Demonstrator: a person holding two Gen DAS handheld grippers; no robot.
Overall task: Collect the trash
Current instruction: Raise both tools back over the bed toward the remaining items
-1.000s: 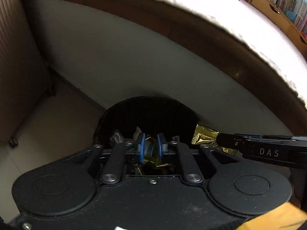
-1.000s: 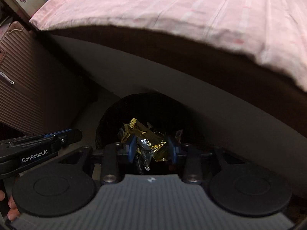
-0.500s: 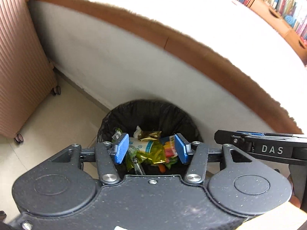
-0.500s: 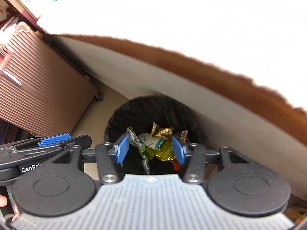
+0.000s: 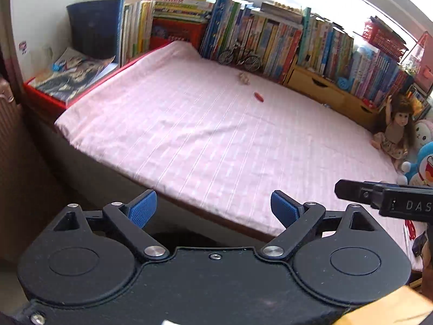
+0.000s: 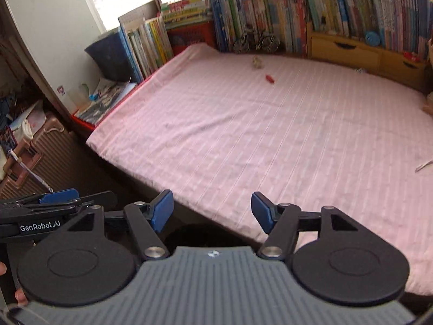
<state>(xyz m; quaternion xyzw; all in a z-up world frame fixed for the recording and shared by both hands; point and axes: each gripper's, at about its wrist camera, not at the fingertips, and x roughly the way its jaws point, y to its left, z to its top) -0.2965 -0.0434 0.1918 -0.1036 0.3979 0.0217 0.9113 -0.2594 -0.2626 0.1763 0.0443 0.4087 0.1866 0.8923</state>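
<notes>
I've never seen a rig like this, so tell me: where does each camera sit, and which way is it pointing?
Left wrist: rides the open left hand-held gripper, facing across the pink bed; the right one's tip shows at right.
Right wrist: rides the open right hand-held gripper, facing likewise; a fingertip shows.
Shared: bed, bookshelf, small red scrap.

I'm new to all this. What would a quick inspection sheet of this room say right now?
Surface: pink striped bed sheet, mostly bare.
Job's things: small red scrap and a pale crumpled bit on the sheet; black bin barely visible below the bed edge.
Clutter: doll at the bed's far side.
Grippers: left claw open, empty; right claw open, empty.
Cables: nothing seen.
Surroundings: rows of books, suitcase.
</notes>
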